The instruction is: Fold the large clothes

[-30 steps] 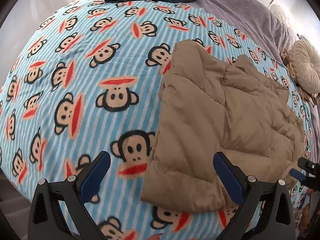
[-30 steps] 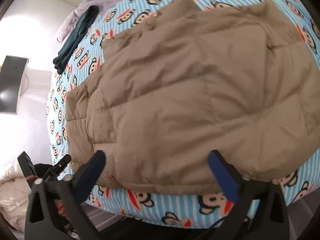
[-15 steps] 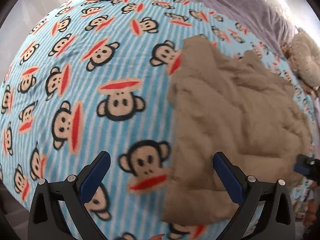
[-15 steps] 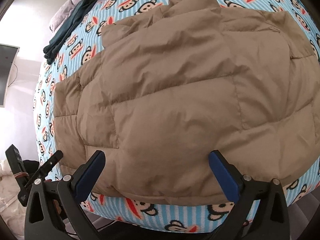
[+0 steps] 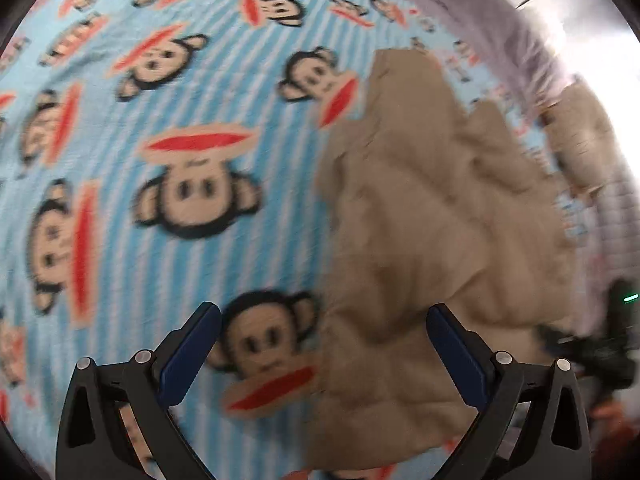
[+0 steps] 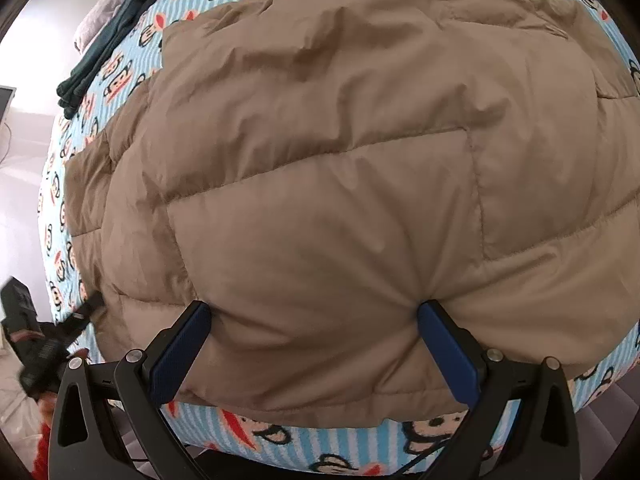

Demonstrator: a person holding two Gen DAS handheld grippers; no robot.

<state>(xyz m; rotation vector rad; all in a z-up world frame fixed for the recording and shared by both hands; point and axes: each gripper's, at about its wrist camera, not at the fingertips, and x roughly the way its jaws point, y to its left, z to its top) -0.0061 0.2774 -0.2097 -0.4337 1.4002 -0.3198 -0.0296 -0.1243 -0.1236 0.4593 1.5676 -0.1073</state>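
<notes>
Right wrist view: quilted jacket (image 6: 340, 168) on the bed (image 6: 360, 446).
Right hand-held gripper (image 6: 314, 354) spread wide, fingertips pressing its hem; left hand-held gripper (image 5: 322, 354) hovers agape.

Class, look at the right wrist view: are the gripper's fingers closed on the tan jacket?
No, the right gripper stands wide open over the tan jacket.

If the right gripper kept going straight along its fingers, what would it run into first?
Most likely the tan quilted jacket. The right gripper is open, and the jacket's near hem bulges between its fingers, lying on the monkey-print blanket. Exact depth is hard to judge through the fisheye.
</notes>
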